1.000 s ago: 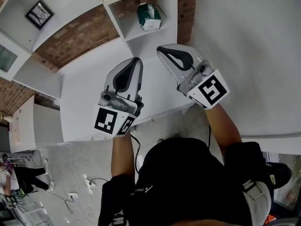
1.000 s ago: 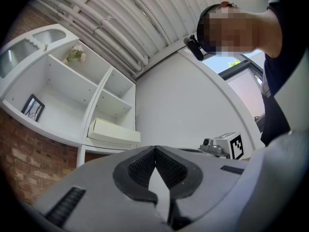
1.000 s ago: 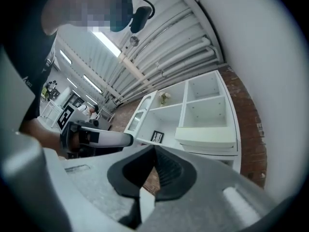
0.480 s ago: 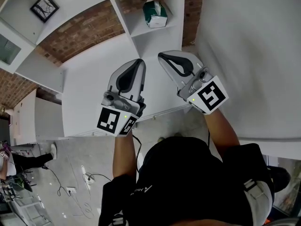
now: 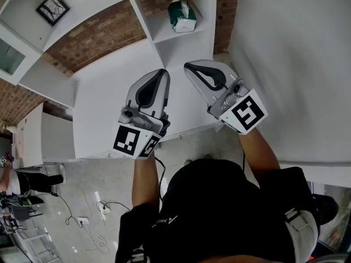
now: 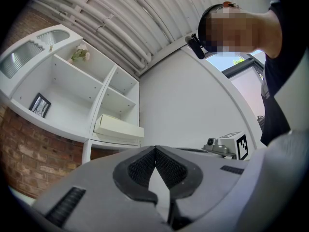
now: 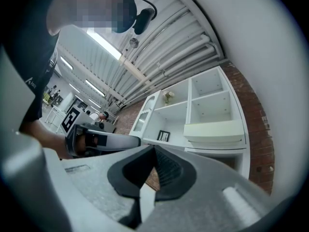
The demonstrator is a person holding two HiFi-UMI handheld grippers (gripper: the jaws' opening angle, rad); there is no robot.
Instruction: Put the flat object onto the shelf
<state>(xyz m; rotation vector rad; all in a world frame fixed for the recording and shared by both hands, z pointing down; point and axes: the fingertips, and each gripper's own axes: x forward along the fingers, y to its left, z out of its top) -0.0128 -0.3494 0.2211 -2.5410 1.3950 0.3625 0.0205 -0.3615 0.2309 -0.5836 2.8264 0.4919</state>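
Standing at the bottom centre of the head view, the person (image 5: 219, 212) holds both tools side by side over a white counter (image 5: 98, 108). The left gripper (image 5: 159, 72) and the right gripper (image 5: 188, 66) each have their jaws pressed together with nothing between them. Beyond, left of centre in the left gripper view, the flat white box (image 6: 119, 126) lies in a lower compartment of the white shelf unit (image 6: 102, 88), right of a small framed picture (image 6: 39, 105).

The shelf (image 5: 164, 33) is finished smooth and matt; the brick wall (image 5: 93, 37) at upper left is rough. The left gripper's (image 6: 155, 150) pads (image 6: 141, 168) are ribbed rubber.
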